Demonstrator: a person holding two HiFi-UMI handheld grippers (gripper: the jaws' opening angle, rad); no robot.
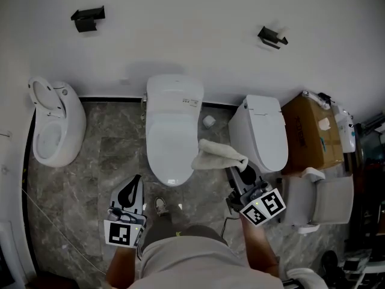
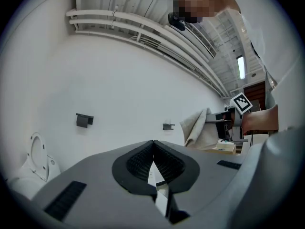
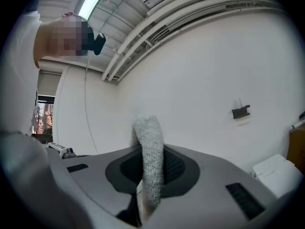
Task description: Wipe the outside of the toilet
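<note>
A white toilet (image 1: 173,131) with its lid down stands against the back wall at the centre of the head view. My right gripper (image 1: 239,172) is shut on a cream cloth (image 1: 218,155), held just right of the bowl's front and clear of it. In the right gripper view the cloth (image 3: 149,163) hangs pinched between the jaws. The cloth (image 2: 200,128) also shows in the left gripper view. My left gripper (image 1: 136,184) hovers low in front of the bowl, left of centre. Its jaws (image 2: 153,149) are shut with nothing between them.
A second white toilet (image 1: 263,131) stands to the right and an open-lidded one (image 1: 53,125) to the left. A cardboard box (image 1: 311,131) sits at the far right. Two black brackets (image 1: 88,18) hang on the wall. A small roll (image 1: 209,121) lies on the grey floor.
</note>
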